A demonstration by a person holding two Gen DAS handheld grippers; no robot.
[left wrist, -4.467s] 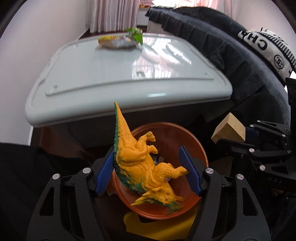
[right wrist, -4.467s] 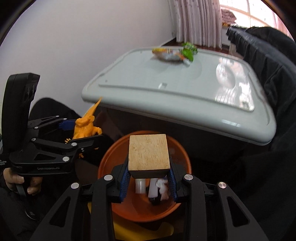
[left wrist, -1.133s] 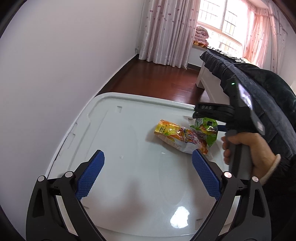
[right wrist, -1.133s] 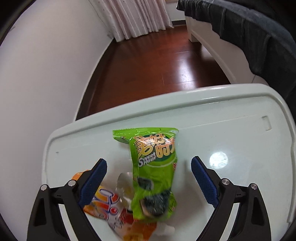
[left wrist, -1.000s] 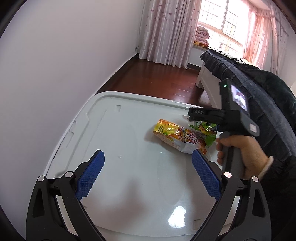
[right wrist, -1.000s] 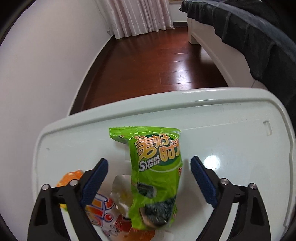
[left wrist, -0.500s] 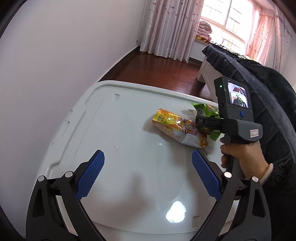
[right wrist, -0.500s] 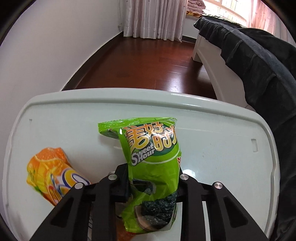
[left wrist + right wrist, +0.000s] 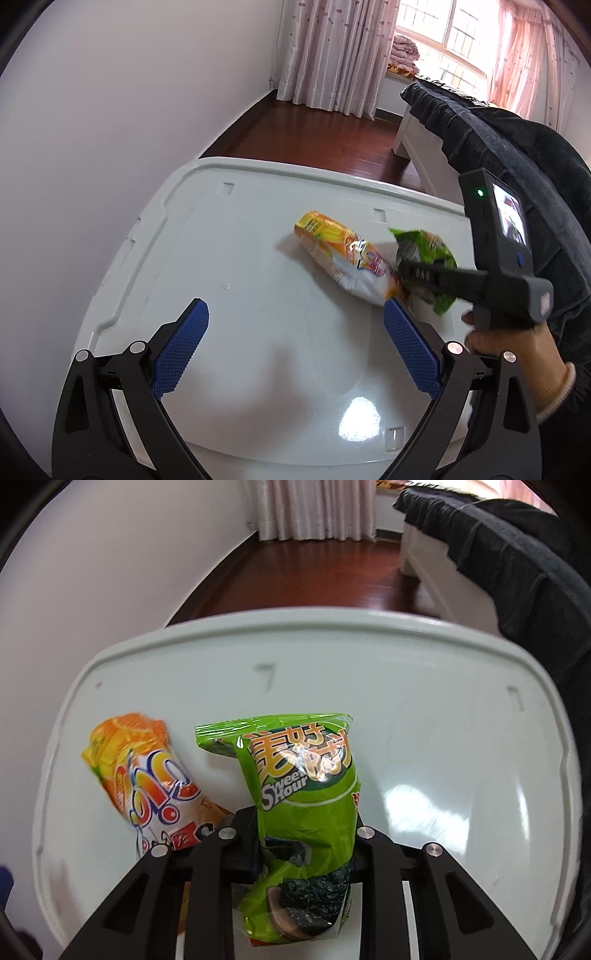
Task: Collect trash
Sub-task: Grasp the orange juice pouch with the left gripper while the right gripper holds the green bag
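We see bright daylight from the far window (image 9: 461, 48), blown out to pink-white behind the curtains (image 9: 332, 55). Glare patches sit on the glossy counter (image 9: 258, 258). The right wrist view is smeared with motion blur; both views bend strongly and darken at the edges.

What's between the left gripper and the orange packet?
Nothing: bare white lid between the open left gripper and the orange packet, per the left wrist view.
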